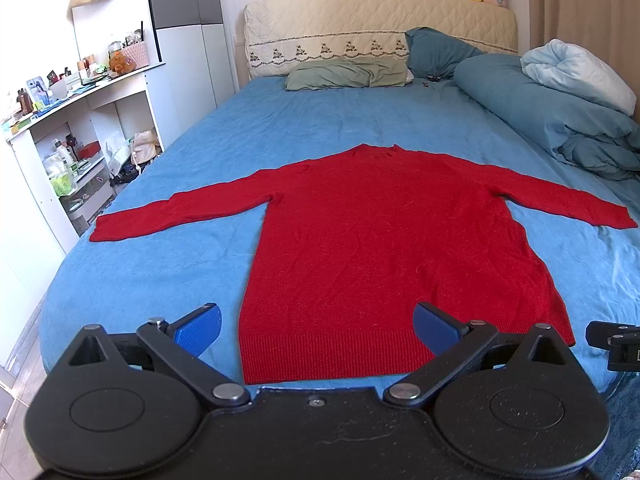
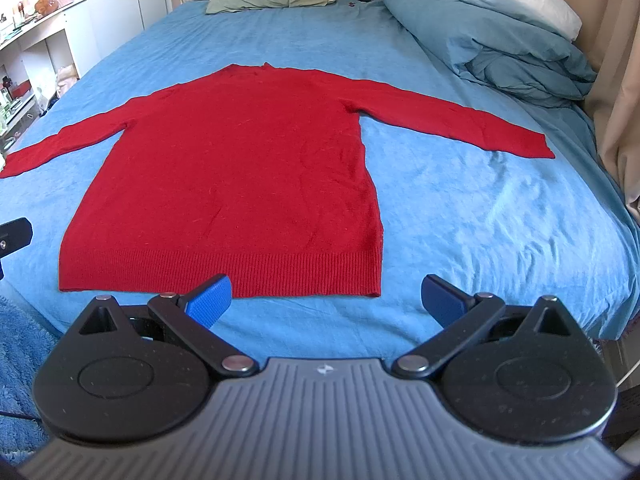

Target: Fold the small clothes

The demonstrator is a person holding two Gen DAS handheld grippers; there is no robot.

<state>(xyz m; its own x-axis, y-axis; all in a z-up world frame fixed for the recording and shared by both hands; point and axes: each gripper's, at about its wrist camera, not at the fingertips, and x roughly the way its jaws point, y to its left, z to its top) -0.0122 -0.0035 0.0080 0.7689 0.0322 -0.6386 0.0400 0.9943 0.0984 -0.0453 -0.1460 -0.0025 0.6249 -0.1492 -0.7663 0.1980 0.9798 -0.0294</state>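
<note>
Our left claw (image 1: 316, 330) has two blue fingers with a fine ribbed texture, one at ten o'clock and one at two o'clock from its base. Each sits on a matte black link arm pinned with round silver screws. Two black discs with triangular cut-outs flank a flat black body, speckled with dust, with one small screw at its top centre. Our right claw (image 2: 326, 300) is built the same way, but its body is grey with radiating ridges and a small white mark at twelve o'clock.
</note>
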